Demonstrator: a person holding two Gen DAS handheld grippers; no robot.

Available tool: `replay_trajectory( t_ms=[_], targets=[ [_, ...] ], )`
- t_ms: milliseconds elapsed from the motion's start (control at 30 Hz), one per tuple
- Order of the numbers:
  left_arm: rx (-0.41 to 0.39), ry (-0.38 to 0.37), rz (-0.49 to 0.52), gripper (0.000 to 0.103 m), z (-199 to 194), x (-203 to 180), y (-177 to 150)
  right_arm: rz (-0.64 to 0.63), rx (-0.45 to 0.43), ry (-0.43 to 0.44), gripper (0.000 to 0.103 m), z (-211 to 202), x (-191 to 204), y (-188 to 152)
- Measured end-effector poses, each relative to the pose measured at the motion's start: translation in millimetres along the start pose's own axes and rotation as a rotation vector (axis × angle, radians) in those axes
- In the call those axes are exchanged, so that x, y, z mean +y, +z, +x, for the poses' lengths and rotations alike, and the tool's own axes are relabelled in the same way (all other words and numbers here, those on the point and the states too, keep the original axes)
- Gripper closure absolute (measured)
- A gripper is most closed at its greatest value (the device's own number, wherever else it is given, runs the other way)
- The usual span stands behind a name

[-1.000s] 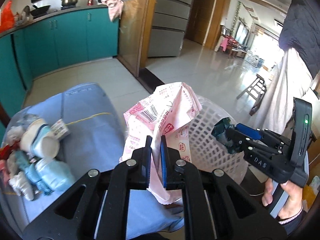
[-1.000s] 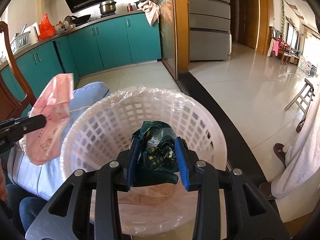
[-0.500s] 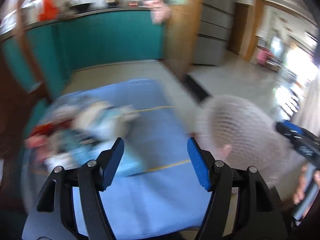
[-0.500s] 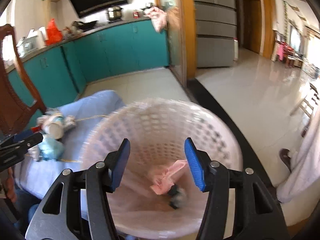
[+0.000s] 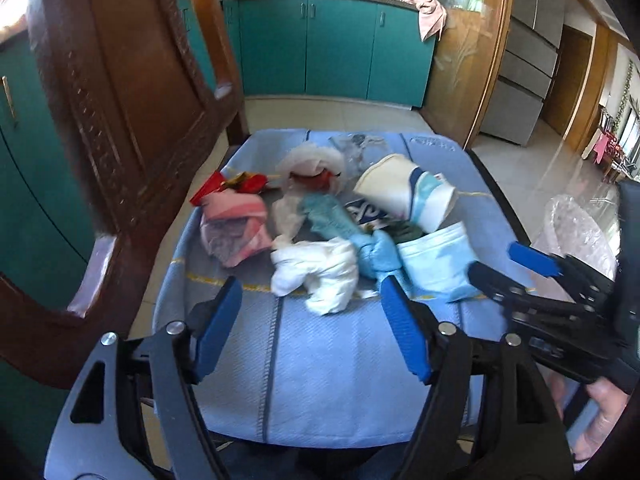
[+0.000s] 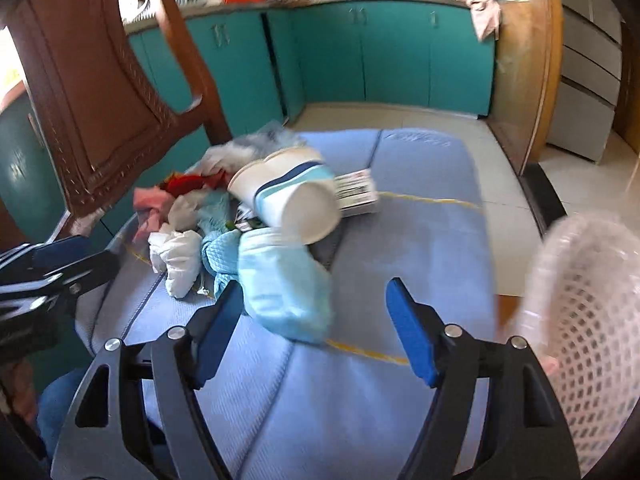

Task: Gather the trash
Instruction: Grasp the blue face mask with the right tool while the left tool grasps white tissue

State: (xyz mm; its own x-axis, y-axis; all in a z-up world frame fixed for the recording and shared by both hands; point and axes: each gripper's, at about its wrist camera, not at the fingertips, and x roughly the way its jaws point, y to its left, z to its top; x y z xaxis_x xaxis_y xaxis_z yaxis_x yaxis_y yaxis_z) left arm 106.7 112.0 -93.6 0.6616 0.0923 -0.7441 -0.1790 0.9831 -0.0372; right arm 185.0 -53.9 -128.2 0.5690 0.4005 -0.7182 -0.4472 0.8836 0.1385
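Two grippers are hanging over a blue cloth (image 5: pixel 340 360) with a heap of trash lying on it, catalogued left to right.

1. Brown wooden chair back (image 5: pixel 120 120), standing at the cloth's left edge.
2. Left gripper (image 5: pixel 310 322): jaws are opening, standing wide, nothing between the blue pads, which are sitting just short of the heap.
3. Red wrapper (image 5: pixel 228 186), lying at the heap's far left; a crumpled pink wrapper (image 5: pixel 236 228) is lying just in front of it.
4. White crumpled tissue (image 5: pixel 316 272), sitting at the near edge of the heap, closest to the left gripper.
5. Teal quilted cloth (image 5: pixel 376 256), touching the tissue on its right.
6. Paper cup (image 5: pixel 404 192), white with blue bands, lying on its side over the heap with its base pointing right.
7. Light blue pouch (image 5: pixel 436 264), lying below the cup at the heap's right end.
8. Right gripper (image 6: pixel 316 320): jaws are opening, standing wide, gripping nothing; the left pad is sitting just beside the pouch's near corner.
9. White plastic basket (image 6: pixel 592 304) with a clear liner, standing off the cloth's right edge, well apart from the heap.
10. Teal cabinets (image 5: pixel 336 48), running along the far wall.
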Motion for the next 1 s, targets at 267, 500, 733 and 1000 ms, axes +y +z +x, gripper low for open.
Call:
replay_trajectory(
  t_ms=[267,500,733,1000],
  targets=[
    [0.043,-0.012,-0.027,0.023,18.5,10.1,-0.1,0.001,0.085,0.097,0.078,19.7,7.2,-7.2],
    [0.097,-0.059,-0.027,0.021,52.9,1.4,15.8,0.062,0.123,0.212,0.080,-16.9,-15.6,-27.8],
    [0.191,-0.076,-0.021,0.054,84.6,-3.2,20.4,0.034,0.088,0.002,0.046,-39.6,-27.8,-31.5],
    [0.168,-0.102,0.032,0.063,57.0,-8.9,3.8,-0.009,0.071,0.003,0.034,-41.4,-14.7,-30.0]
  ],
)
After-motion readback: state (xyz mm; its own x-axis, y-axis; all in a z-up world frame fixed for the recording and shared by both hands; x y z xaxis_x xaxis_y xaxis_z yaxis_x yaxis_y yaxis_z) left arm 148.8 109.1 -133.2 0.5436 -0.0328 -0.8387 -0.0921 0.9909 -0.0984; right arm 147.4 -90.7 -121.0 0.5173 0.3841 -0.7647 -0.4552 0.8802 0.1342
